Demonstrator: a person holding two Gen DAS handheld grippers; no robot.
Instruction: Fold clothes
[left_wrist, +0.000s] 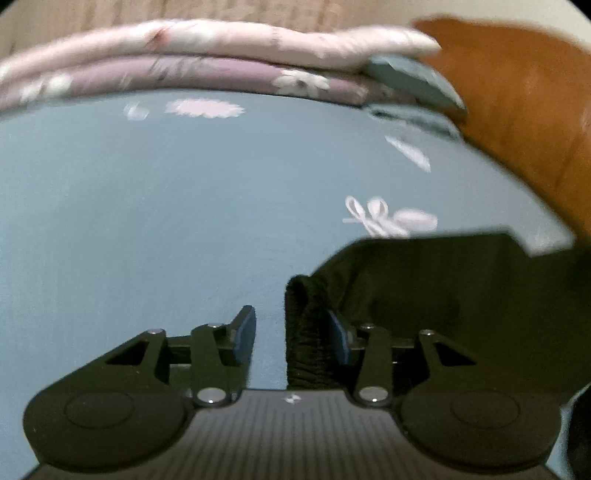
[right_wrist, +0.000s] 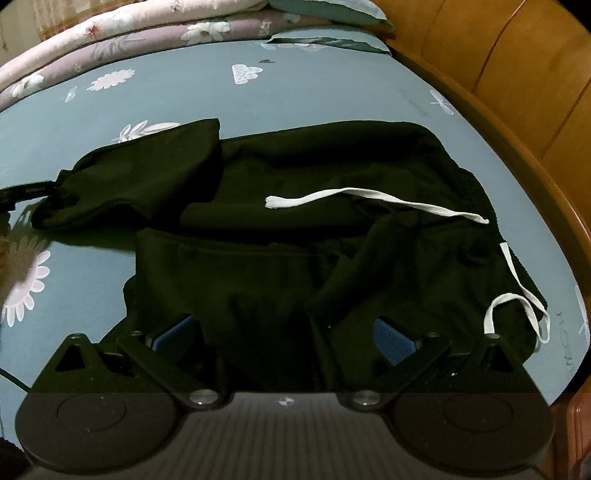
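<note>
**Left wrist view: ribbed cuff between parted jaws, trousers running off to the right**

Left wrist view shows the left gripper (left_wrist: 291, 334) low over the blue bedsheet (left_wrist: 147, 221), its jaws roughly half apart. The ribbed cuff (left_wrist: 303, 332) of the black trousers (left_wrist: 443, 295) stands in the gap, lying against the right pad, while the left pad is clear of it with bare sheet showing between. The pads do not pinch the cloth, so nothing is gripped. From this gripper the rest of the garment lies to the right and slightly ahead, and its long axis runs across the view rather than away from it.

In the right wrist view the right gripper (right_wrist: 286, 334) points steeply down over the near edge of the trousers (right_wrist: 332, 166), its jaws wide apart with dark cloth bunched between the blue pads; I cannot tell whether the pads press on it. The left gripper comes in at the far left edge of this view, at the cuffed leg end, so the left hand is nearer the leg end and the right hand nearer the middle and waist.

The trousers lie across the bed, already doubled in places, with one leg folded back over the body. The elastic waistband sits to the right by the wooden bed frame (right_wrist: 517, 92), and the white drawstring (right_wrist: 369, 199) trails loose across the top. Folded floral quilts (right_wrist: 110, 33) are stacked at the far edge, well apart from the trousers. Any next fold would likely carry the leg end rightward toward the waistband.
</note>
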